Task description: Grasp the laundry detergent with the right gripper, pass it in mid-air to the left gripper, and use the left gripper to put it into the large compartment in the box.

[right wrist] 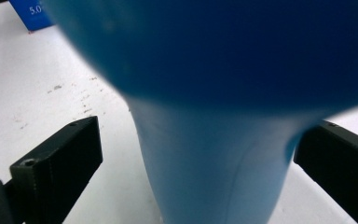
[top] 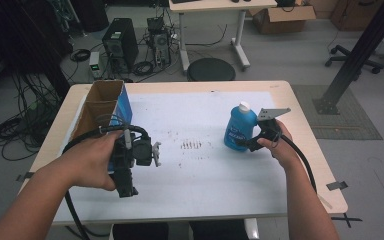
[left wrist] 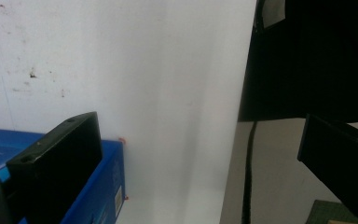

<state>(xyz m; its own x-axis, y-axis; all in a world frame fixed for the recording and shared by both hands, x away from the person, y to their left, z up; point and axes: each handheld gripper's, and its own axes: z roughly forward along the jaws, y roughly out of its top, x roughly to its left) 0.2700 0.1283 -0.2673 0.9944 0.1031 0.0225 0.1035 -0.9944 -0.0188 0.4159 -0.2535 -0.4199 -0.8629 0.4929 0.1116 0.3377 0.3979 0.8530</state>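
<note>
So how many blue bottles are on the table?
1. The bottle stands on the white sheet toward the table's right side, with the right gripper at it, jaws open either side. The box at the left could hide more.

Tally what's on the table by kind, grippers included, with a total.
Blue bottle: 1
Open cardboard box with blue sides: 1
White sheet covering the table: 1
Handheld grippers: 2, left gripper and right gripper
Total: 5

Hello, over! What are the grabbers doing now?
Right gripper open, jaws around blue bottle, not clamped. Left gripper open beside cardboard box. Nothing in the way.
</note>
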